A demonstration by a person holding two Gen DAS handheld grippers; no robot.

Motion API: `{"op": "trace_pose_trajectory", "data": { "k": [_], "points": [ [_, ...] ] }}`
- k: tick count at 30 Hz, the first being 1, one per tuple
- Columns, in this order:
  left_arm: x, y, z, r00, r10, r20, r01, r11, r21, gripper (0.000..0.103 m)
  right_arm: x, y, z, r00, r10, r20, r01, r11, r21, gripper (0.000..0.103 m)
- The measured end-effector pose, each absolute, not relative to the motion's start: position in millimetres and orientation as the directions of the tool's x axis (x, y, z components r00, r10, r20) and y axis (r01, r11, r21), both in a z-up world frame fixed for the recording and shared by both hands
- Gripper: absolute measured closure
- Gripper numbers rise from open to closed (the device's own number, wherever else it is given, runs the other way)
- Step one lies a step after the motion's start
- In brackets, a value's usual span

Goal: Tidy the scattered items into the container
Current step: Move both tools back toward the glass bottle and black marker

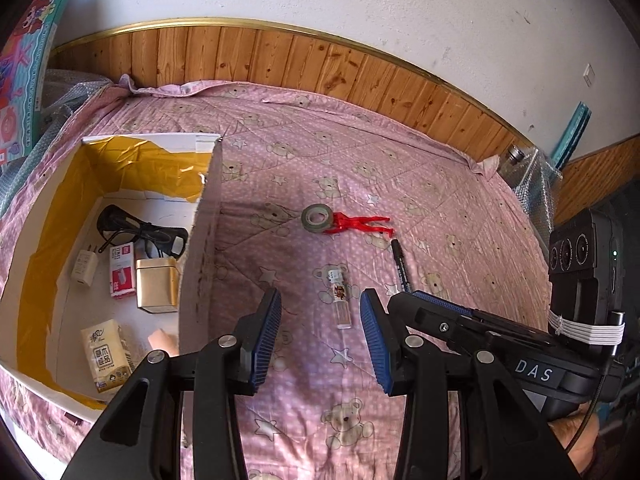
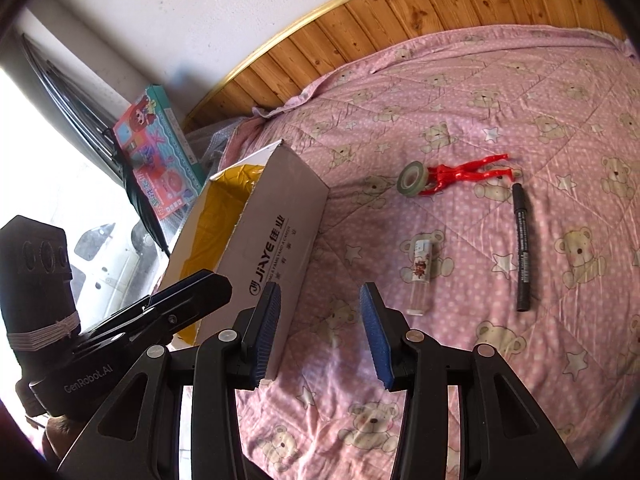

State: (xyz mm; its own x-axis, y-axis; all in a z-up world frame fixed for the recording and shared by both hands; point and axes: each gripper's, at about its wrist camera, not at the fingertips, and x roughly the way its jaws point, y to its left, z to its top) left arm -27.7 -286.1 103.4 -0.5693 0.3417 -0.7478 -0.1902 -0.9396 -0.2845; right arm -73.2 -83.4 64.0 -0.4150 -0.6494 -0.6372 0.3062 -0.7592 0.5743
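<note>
A white cardboard box [image 1: 200,260] with yellow lining stands on the left of the pink bedspread; its printed side wall [image 2: 280,232] faces the right wrist view. On the bedspread lie a small clear bottle [image 1: 342,300] [image 2: 422,280], a black marker [image 1: 402,266] [image 2: 522,248], a grey-green tape roll [image 1: 317,219] [image 2: 412,178] and a red plastic clip [image 1: 356,224] [image 2: 464,172]. My left gripper [image 1: 320,340] is open, just short of the bottle. My right gripper [image 2: 320,336] is open too, with the bottle slightly to its right. Neither holds anything.
Inside the box lie dark glasses [image 1: 140,232], a white charger [image 1: 84,268], a red-and-white packet [image 1: 122,270], a gold tin [image 1: 157,290] and a tissue pack [image 1: 108,354]. A wooden headboard [image 1: 280,60] backs the bed. A toy box [image 2: 160,152] leans at the left.
</note>
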Motion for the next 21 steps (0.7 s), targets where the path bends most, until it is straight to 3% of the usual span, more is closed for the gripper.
{"op": "trace_pose_trajectory", "data": {
  "k": [13, 21],
  "points": [
    [-37, -231, 73, -0.482, 0.365, -0.797, -0.257, -0.928, -0.270, 0.060, -75, -33, 38, -0.452, -0.581, -0.677, 0.203, -0.806, 0.556, 0.059],
    [-59, -216, 36, -0.407, 0.376, -0.832, -0.251, -0.922, -0.294, 0.060, -97, -9, 19, -0.475, -0.465, -0.747, 0.129, -0.877, 0.463, 0.059]
  ]
}}
